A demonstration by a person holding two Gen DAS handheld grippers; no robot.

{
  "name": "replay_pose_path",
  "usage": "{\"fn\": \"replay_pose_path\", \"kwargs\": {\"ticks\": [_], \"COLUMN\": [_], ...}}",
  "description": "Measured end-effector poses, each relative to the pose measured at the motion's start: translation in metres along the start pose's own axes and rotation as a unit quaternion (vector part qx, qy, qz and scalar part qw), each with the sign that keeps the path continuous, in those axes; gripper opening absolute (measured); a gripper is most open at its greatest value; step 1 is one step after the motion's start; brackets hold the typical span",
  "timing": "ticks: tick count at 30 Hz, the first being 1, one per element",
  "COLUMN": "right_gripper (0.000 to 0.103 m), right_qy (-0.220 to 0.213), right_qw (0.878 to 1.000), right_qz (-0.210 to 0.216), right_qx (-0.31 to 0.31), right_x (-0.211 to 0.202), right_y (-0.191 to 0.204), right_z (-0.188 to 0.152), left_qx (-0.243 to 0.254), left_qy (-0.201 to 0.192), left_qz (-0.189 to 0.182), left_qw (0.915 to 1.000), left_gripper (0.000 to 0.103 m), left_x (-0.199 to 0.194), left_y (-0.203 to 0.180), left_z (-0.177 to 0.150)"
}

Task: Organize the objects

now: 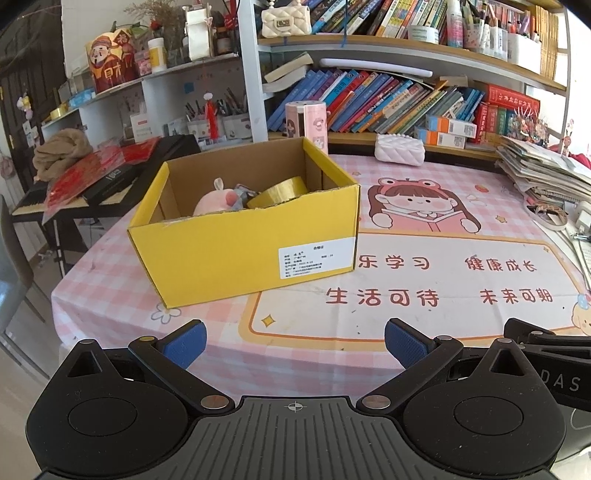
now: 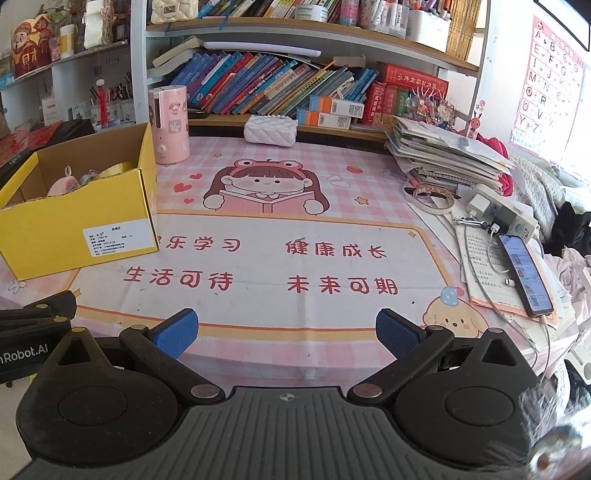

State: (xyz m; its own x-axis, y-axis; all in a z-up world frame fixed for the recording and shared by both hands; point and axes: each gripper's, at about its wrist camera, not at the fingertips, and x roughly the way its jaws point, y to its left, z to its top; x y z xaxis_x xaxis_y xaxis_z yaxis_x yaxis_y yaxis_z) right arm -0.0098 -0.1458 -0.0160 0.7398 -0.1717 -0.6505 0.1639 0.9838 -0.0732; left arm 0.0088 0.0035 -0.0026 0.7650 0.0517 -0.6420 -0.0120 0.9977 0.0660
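Both grippers sit closest to the cameras, low at the near edge of the desk. On the left gripper [image 1: 295, 341] the blue pads are wide apart and hold nothing. The right gripper [image 2: 286, 334] is the same, spread wide and empty.

Most of the tidying looks done, I think. The big yellow cardboard box [image 1: 243, 251] stands on the left part of the desk with its top open. Inside it lie a shiny gold roll of tape [image 1: 279, 192], a soft pink plush toy [image 1: 216, 201] and a small grey thing I cannot make out. The middle of the pink checked desk cover [image 2: 295, 236] with the cartoon reading girl is bare. Whether anything is left to put away is hard to say.

Behind stands a tall bookshelf [image 2: 295, 27] full of colourful books. A messy pile of papers [image 2: 439, 155], a pink round bottle [image 2: 170, 123], a white quilted pouch [image 2: 271, 131] and a phone on a cable [image 2: 522, 273] rest around the edges.
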Motion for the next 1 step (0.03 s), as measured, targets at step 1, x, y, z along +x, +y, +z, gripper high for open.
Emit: {"fn": "replay_pose_path", "kwargs": {"ticks": [1], "right_gripper": [0.103], "right_qy": [0.001], "right_qw": [1.000], "right_qz": [0.000], "right_qx": [0.000], "right_x": [0.0010], "right_y": [-0.0001], "right_z": [0.0001], "left_qx": [-0.001], "left_qy": [0.001], "left_qz": [-0.003], "left_qw": [1.0000], "left_gripper": [0.103], "left_x": [0.0009], "left_y": [0.0005], "left_z": [0.0006]}}
